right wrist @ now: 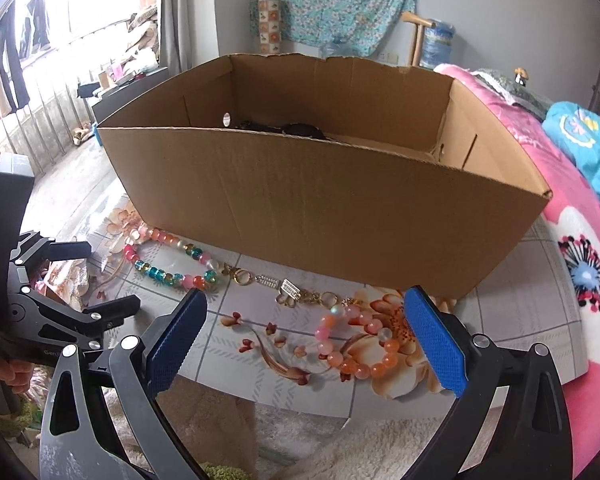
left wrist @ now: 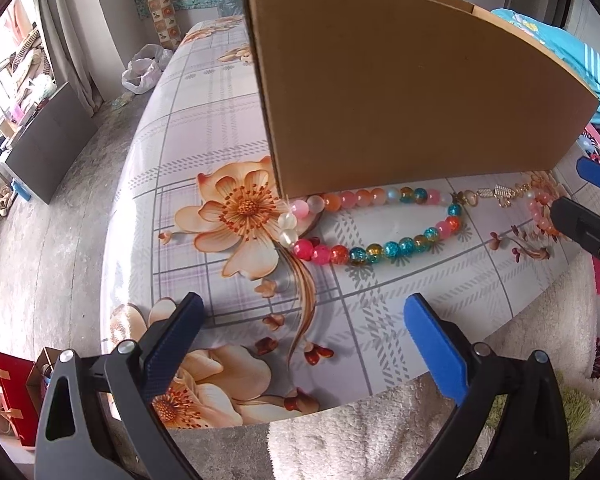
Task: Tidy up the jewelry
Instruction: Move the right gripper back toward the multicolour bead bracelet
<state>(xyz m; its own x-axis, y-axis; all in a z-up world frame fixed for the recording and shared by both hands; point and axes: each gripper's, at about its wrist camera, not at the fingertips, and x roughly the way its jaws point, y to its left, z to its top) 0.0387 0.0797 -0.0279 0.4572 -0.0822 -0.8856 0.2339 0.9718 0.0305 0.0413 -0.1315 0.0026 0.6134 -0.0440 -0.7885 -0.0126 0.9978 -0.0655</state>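
1. Blue-padded fingers of the right gripper (right wrist: pixel 304 344) sit nearest the lens, spread wide with nothing between them; they hover above the near table edge, framing the peach-and-pink end of the bead strand (right wrist: pixel 352 344), probably lined up for a pick.
2. Equally wide and empty, the left gripper (left wrist: pixel 300 344) hangs over the floral tablecloth (left wrist: pixel 204 128), facing the multicoloured loop (left wrist: pixel 380 224) of the same jewelry, so each hand seems to cover one end.
3. Between the two bead sections runs a gold clasp and chain (right wrist: pixel 288 290), lying flat on the table, which joins them into one long piece.
4. Directly behind the beads stands an open cardboard box (right wrist: pixel 320 208); the strand lies along the foot of its near wall, touching it or just beside it.
5. Inside the box something dark (right wrist: pixel 284 128) already rests on the floor, too hidden to identify; the box is likely the destination, hence its open top facing the grippers.
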